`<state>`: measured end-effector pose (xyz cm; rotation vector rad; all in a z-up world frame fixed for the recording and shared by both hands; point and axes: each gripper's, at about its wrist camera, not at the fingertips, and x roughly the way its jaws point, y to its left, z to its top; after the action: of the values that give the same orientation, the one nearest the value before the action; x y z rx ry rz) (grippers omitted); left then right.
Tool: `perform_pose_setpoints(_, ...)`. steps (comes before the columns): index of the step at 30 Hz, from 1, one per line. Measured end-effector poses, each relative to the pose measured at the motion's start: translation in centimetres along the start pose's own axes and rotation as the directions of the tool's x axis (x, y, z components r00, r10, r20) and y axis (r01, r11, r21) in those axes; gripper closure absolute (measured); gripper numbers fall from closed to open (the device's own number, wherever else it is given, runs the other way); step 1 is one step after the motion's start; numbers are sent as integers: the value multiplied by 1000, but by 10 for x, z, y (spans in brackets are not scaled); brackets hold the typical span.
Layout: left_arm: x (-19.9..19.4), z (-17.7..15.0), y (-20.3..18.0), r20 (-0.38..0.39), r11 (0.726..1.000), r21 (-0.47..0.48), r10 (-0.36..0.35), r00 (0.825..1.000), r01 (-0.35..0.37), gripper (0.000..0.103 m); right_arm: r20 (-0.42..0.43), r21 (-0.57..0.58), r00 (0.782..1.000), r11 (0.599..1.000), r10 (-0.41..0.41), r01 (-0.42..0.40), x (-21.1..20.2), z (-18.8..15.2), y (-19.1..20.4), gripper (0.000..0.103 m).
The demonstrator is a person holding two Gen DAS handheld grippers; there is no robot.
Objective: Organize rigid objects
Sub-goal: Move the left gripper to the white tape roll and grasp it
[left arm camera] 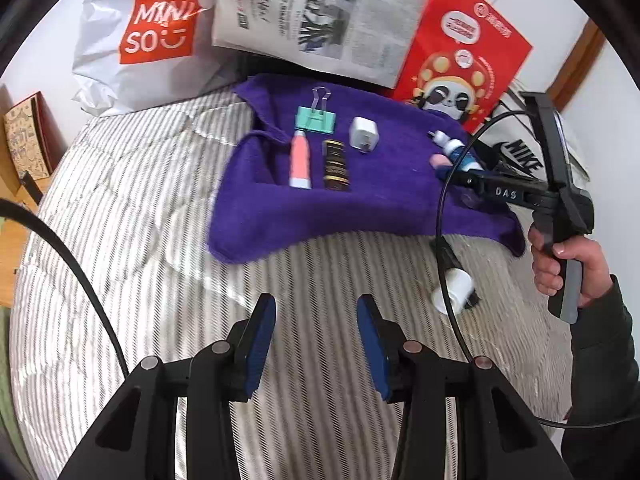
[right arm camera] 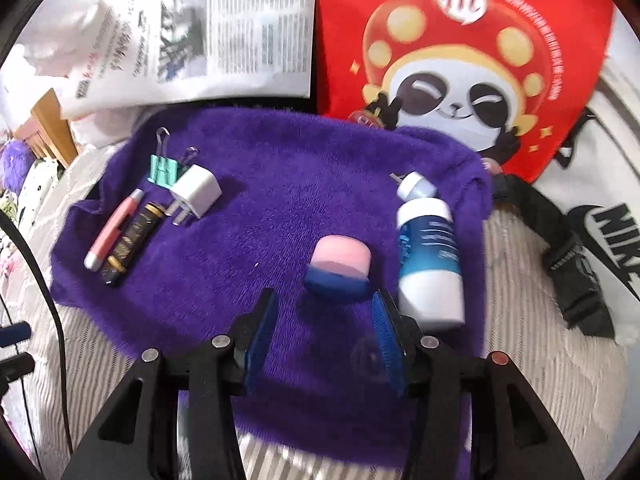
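A purple towel (left arm camera: 360, 208) (right arm camera: 280, 208) lies on the striped bedding. On its left part a teal binder clip (left arm camera: 315, 119) (right arm camera: 163, 170), a white plug adapter (left arm camera: 363, 133) (right arm camera: 196, 192), a pink pen-like tube (left arm camera: 300, 160) (right arm camera: 114, 228) and a dark gold-banded cylinder (left arm camera: 336, 165) (right arm camera: 132, 240) lie close together. On its right part are a blue-and-white bottle (right arm camera: 430, 256) (left arm camera: 460, 152) and a small pink-and-blue piece (right arm camera: 340, 268). My right gripper (right arm camera: 324, 304) is open; the piece lies just ahead of its tips, unpressed. My left gripper (left arm camera: 316, 320) hangs open over bare bedding, with nothing between its fingers.
A white Miniso bag (left arm camera: 140, 40), a newspaper (left arm camera: 320, 16) (right arm camera: 192, 32) and a red panda bag (left arm camera: 460, 48) (right arm camera: 460, 64) line the back. A white Nike bag with a black strap (right arm camera: 572, 280) lies at the right. A person's hand (left arm camera: 568, 264) holds the right gripper; a cable with a white cylinder (left arm camera: 454, 290) hangs below it.
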<state>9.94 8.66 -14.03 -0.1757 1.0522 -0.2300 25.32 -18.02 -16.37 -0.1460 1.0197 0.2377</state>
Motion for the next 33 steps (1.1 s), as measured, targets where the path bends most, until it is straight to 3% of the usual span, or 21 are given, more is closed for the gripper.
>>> perform_pose_setpoints(6, 6, -6, -34, 2, 996, 61, -60, 998, 60, 59, 65, 38, 998, 999, -3, 1, -53, -20, -16, 52)
perform_pose_setpoints(9, 14, -4, -59, -6, 986, 136, -93, 996, 92, 55, 90, 56, 996, 998, -3, -2, -79, -36, -24, 50)
perform_pose_setpoints(14, 31, 0, -94, -24, 958, 264, -109, 994, 112, 53, 108, 89, 993, 995, -44, 34, -111, -70, -51, 50)
perform_pose_setpoints(19, 54, 4, -109, -60, 935, 343, -73, 996, 89, 53, 113, 161, 992, 986, -51, 32, -122, -99, -69, 50)
perform_pose_setpoints(24, 70, 5, -118, -85, 895, 437, -64, 994, 95, 53, 86, 208, 995, 977, -60, 41, -121, -122, -82, 50)
perform_pose_setpoints(30, 82, 3, -137, -119, 816, 573, -16, 993, 82, 53, 70, 225, 995, 973, -71, 54, -115, -128, -89, 50)
perform_pose_setpoints(33, 84, 3, -142, -123, 799, 595, -10, 992, 82, 58, 69, 226, 995, 973, -66, 49, -113, -127, -89, 50)
